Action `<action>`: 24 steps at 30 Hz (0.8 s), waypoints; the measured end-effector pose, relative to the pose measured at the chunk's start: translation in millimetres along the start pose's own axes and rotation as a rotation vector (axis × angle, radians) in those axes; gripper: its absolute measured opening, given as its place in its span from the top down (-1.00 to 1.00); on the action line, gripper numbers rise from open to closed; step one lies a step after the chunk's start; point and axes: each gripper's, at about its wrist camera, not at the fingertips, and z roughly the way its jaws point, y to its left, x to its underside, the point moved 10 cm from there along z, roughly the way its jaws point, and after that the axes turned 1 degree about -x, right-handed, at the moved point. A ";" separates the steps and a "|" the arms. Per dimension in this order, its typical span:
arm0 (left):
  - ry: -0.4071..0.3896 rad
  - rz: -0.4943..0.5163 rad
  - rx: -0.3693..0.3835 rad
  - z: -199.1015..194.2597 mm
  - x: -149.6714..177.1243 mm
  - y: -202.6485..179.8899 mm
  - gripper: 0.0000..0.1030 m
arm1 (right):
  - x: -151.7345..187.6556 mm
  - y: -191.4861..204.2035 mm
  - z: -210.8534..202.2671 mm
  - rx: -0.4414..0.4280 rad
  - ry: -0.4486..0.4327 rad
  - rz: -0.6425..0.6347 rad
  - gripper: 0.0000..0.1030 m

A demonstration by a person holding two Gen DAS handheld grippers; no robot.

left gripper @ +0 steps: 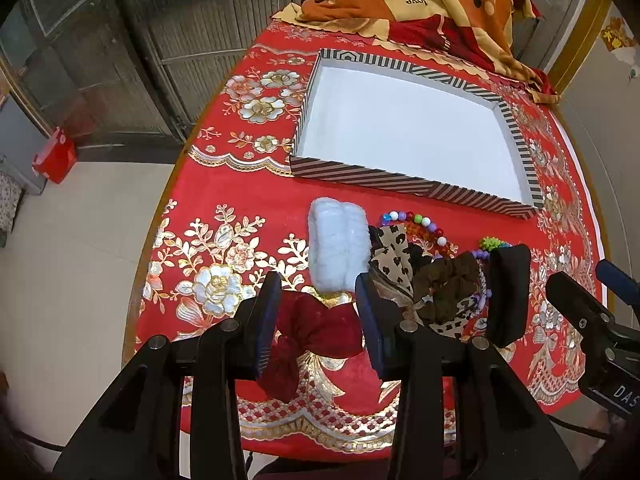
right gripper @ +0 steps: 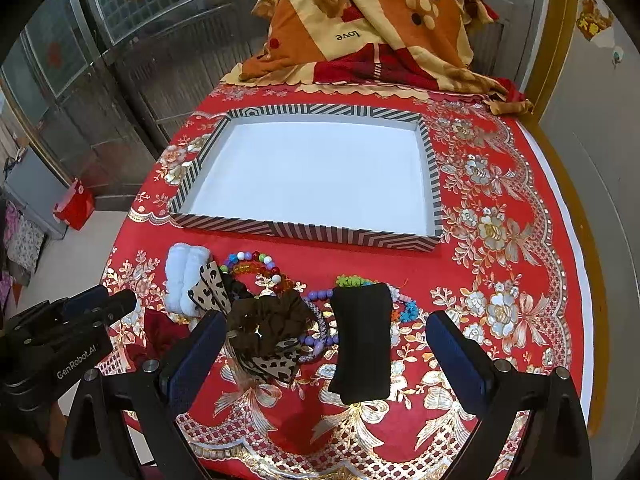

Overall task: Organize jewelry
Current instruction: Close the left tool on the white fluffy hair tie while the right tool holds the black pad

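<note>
Two grippers hover over a crowded pile while the big striped-rimmed white tray point(right gripper: 308, 236) sits empty beyond it. Risk here, I'd say: everything overlaps, so a grab could drag neighbours along. Right gripper point(right gripper: 326, 344), jaws spread wide and holding nothing, brackets the black rectangular pad point(right gripper: 362, 344), with the brown fabric scrunchie point(right gripper: 268, 320) by its left finger. Left gripper point(left gripper: 316, 316), jaws partly apart and empty, straddles the dark red velvet scrunchie point(left gripper: 316, 332), the fluffy white hair band point(left gripper: 338, 248) just past its tips. Smallest trouble: the string of coloured beads point(right gripper: 254, 264) tangled beneath could snag.
</note>
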 end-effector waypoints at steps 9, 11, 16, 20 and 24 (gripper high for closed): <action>0.006 0.008 0.000 0.1 2.2 0.0 0.27 | 2.8 0.7 1.7 -0.005 0.010 0.006 -0.93; 0.006 0.008 -0.001 0.1 2.9 0.0 0.27 | 2.5 0.5 2.2 -0.005 0.010 0.006 -0.93; 0.013 0.007 0.002 1.0 3.5 -0.5 0.27 | 3.5 0.4 2.6 -0.006 0.012 0.008 -0.93; 0.018 0.009 0.000 2.1 2.8 -0.2 0.27 | 3.8 -0.5 4.0 -0.006 0.018 0.009 -0.93; 0.025 0.009 0.000 3.2 2.8 0.4 0.27 | 4.2 -0.6 5.9 -0.009 0.024 0.008 -0.93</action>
